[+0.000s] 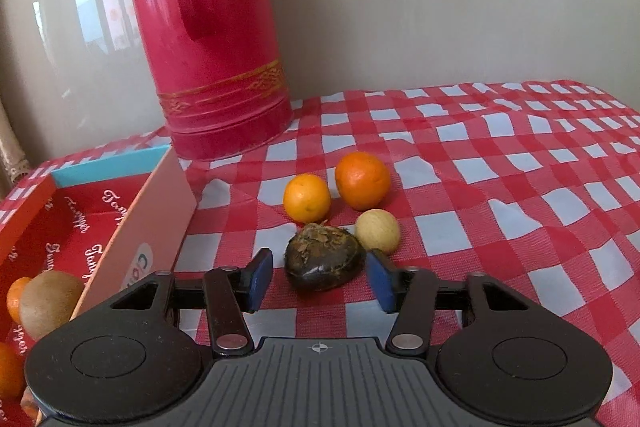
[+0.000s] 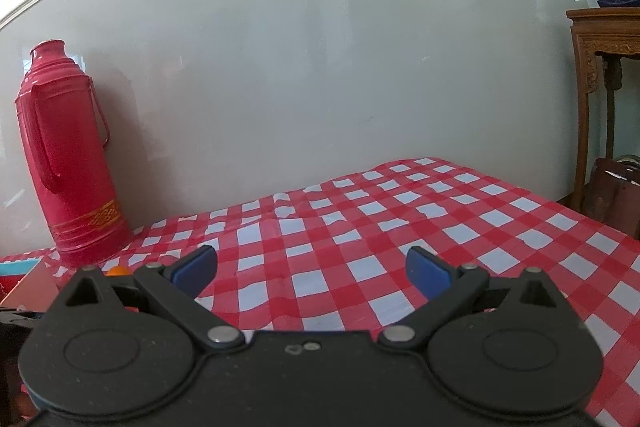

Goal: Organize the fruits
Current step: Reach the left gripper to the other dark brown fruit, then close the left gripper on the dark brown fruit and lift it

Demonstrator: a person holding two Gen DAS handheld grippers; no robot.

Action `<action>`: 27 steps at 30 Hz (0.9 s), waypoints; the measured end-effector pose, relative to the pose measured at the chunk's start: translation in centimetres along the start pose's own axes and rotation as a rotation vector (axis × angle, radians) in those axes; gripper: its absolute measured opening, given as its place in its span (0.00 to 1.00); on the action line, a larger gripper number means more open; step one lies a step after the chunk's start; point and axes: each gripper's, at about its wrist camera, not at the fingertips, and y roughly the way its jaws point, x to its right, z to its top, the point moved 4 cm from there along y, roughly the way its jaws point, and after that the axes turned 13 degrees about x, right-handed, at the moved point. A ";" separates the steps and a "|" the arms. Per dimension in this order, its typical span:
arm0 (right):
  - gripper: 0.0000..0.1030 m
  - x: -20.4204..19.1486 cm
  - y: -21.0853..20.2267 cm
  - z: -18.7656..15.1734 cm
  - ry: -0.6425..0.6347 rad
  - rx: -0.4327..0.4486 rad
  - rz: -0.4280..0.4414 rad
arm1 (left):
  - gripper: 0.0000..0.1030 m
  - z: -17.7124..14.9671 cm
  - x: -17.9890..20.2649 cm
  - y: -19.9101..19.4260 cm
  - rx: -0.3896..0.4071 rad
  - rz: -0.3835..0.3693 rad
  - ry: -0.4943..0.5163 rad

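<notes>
Left tool (image 1: 318,277) open, pads either side of the dark fruit (image 1: 325,255) on the tabletop (image 1: 500,187), not gripping. Oranges (image 1: 362,180) just beyond. Right tool (image 2: 311,269) wide open, empty.

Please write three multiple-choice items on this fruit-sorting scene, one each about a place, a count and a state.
1. Where does the dark fruit lie?
A. inside the box
B. on the tablecloth between the left gripper's fingers
C. on top of the thermos

2. How many orange citrus fruits lie loose on the tablecloth?
A. two
B. four
C. none

3. What is the right gripper doing?
A. squeezing an orange
B. gripping the thermos handle
C. open, holding nothing

Answers: 1 B, the left gripper frames it with blue pads apart. 2 A, the pale orange and deep orange. 3 C, only cloth shows between its fingers.
</notes>
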 end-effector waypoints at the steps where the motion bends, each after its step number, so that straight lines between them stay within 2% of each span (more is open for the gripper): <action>1: 0.93 0.0 0.1 0.0 0.001 -0.003 0.001 | 0.42 0.1 0.0 0.1 -0.002 -0.004 -0.001; 18: 0.93 -0.5 0.2 -0.3 0.002 -0.012 0.023 | 0.40 0.0 -0.3 -1.0 0.026 -0.025 -0.014; 23: 0.93 -0.6 0.3 -0.2 0.002 -0.013 0.028 | 0.40 0.4 -0.6 -2.9 0.067 -0.032 -0.001; 27: 0.93 -1.1 0.1 -0.2 -0.006 -0.013 0.040 | 0.40 0.9 -1.8 -5.2 0.116 0.004 -0.002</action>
